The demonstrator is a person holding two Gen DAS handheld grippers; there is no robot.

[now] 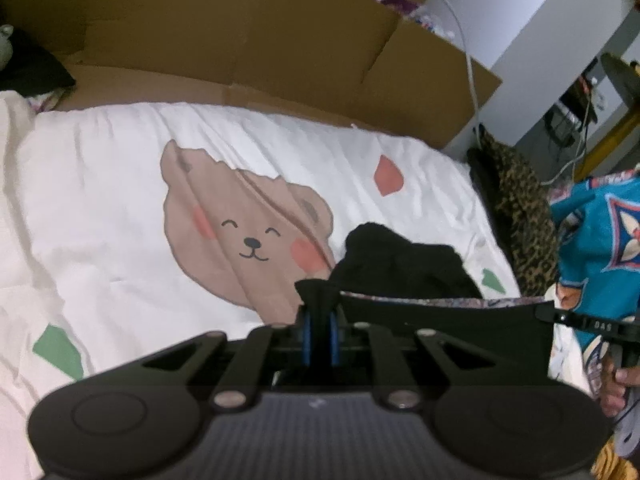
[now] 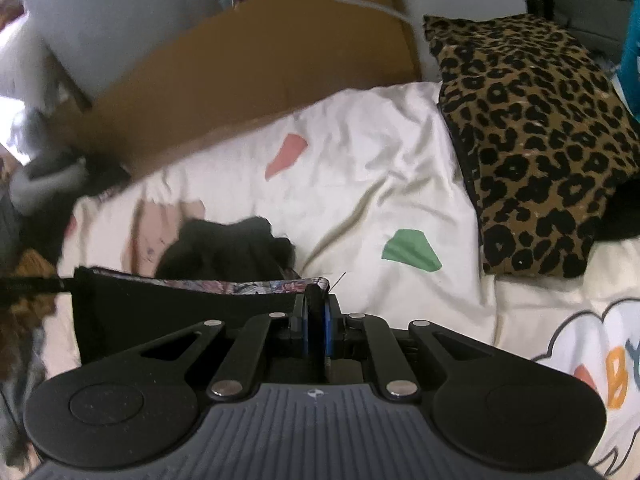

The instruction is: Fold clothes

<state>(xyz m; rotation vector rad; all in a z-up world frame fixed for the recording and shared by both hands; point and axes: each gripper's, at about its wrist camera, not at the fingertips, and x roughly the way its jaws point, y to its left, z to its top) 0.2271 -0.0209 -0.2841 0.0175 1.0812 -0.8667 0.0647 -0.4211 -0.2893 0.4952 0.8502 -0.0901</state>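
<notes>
Both tongs are clamped on the same black garment (image 1: 448, 320), one at each top corner. The left tongs (image 1: 320, 312) pinch a bunched black corner between the blue pads (image 1: 307, 334), and the right tongs (image 2: 318, 310) pinch the opposite corner where the patterned inner hem (image 2: 240, 286) ends. The cloth is stretched taut between them, its top edge a nearly straight line. The rest of it trails down to a dark heap (image 1: 404, 264) lying on the white bear-print duvet (image 1: 120, 200), on the right part of the bed, near the leopard-print pillow (image 2: 536, 140).

The step in hand looks like lifting and spreading the garment before laying it flat. To do that well, the two corners should stay level and the tension even. Too hard a pull could drag the thin bite of cloth out of the pads; too little lets the edge sag and crease. The heap should come clear of the duvet before the garment is carried out over the open middle of the bed. Then it should be lowered far edge first so it lands smooth.

Both tools tilt forward and down toward the bed, side by side, the left one's camera catching the right tool (image 1: 592, 326) and part of the hand (image 1: 622, 380) holding it at the right edge. A cardboard box (image 1: 280, 40) stands along the far side of the bed
</notes>
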